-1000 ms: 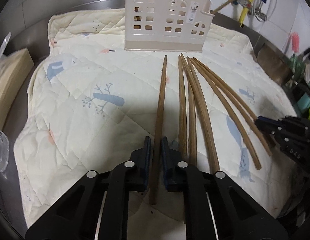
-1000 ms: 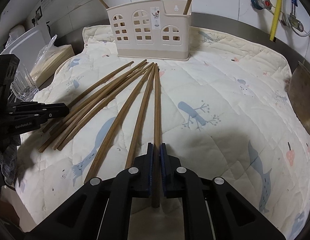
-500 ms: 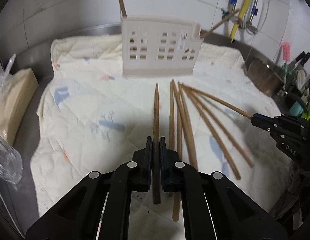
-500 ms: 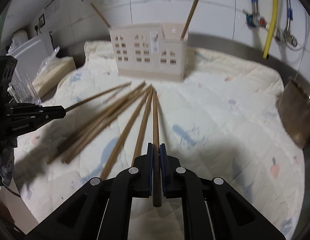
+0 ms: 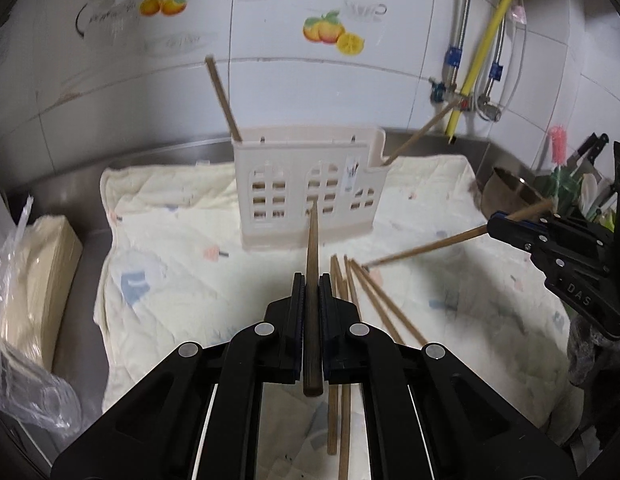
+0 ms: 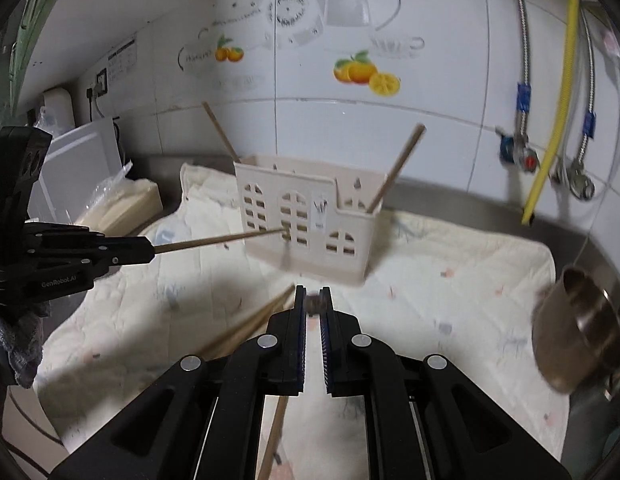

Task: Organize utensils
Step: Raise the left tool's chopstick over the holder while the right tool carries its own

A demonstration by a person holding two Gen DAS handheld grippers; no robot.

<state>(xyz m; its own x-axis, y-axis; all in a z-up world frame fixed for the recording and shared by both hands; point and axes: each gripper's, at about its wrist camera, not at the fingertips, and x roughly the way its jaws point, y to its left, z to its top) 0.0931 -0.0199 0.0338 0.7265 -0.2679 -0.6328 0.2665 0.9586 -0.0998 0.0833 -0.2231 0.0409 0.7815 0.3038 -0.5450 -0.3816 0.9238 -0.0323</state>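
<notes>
Two chopsticks, one [image 5: 312, 280] pinched in the left gripper [image 5: 310, 312], another [image 5: 426, 249] in the right gripper [image 6: 312, 304], are now lifted off the quilted cloth [image 5: 170, 280] toward the holder [image 5: 306, 192].

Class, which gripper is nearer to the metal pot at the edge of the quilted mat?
Right. The right gripper, shut on a wooden chopstick, is beside the metal pot. The left gripper is mid-mat, farther away.

Steel counter [image 5: 70, 196] – quilted mat [image 5: 182, 280], bagged stack [image 5: 34, 280] on it.
</notes>
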